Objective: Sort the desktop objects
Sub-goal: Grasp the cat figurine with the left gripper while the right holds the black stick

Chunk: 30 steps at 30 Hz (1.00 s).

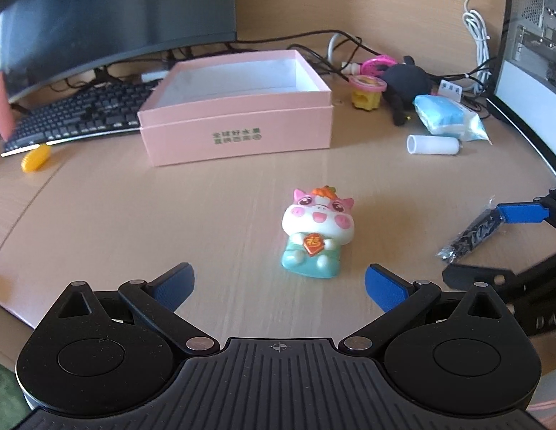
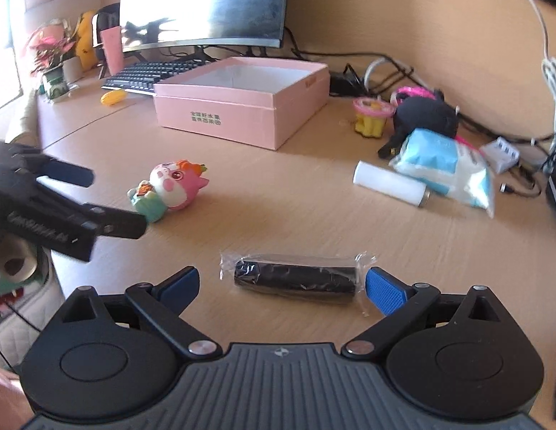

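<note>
Sunlit wooden desk (image 1: 134, 215), tan wall (image 2: 403, 18)

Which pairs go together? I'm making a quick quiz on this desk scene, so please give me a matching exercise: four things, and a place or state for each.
Things:
1. pink box
2. pig toy
3. wrapped black roll
4. white tube

Places or states:
A. between the right gripper's fingers
B. open, no lid
C. beside the blue tissue pack
D. lying on its back

Pairs: 1-B, 2-D, 3-A, 4-C
</note>
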Motion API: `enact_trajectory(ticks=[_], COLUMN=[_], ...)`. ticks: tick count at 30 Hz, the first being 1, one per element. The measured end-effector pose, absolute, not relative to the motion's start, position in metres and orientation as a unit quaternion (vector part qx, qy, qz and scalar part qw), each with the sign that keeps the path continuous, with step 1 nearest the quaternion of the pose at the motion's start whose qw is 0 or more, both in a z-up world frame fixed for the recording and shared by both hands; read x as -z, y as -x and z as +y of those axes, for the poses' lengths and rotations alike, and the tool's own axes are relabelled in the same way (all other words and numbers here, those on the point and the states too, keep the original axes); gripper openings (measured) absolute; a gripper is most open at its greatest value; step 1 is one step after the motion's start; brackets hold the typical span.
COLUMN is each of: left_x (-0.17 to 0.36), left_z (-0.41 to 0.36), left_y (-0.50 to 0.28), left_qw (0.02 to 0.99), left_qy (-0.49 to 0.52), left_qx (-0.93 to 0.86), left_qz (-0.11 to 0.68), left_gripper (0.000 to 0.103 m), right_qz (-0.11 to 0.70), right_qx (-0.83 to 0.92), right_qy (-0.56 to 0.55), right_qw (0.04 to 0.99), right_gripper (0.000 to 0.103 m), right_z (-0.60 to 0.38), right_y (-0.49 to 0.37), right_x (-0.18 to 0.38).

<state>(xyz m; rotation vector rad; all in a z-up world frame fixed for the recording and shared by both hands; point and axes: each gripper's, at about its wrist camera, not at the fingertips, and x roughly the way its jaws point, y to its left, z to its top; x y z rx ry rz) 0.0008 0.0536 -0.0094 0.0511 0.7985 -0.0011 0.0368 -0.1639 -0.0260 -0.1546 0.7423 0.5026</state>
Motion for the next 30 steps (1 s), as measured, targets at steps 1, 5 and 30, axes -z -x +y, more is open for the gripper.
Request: enact_trajectory(ticks=[1, 5, 30], left_x=[0.009, 0.01, 0.021], left_z=[0.053, 0.05, 0.023], left_y=[0.0, -0.002, -0.046], left_qw=[0.921, 0.921, 0.919], left_qy=[-0.025, -0.033, -0.043], left_qx=[0.001, 0.008, 0.026], left_qz=[0.388, 0.387, 0.39], left_gripper=[0.103, 0.103, 0.062], right_qz=[0.363, 0.366, 0.352], right_qx=[-0.242, -0.24, -0.218], right_qy=[0.064, 0.063, 0.094], right_qw=[0.898, 0.897, 0.905], right_gripper=[0.098, 0.081, 0.08], right_z=[-0.165, -0.168, -0.188], right_y=[-0.039, -0.038, -0.007], right_x=[0.027, 0.026, 0.014])
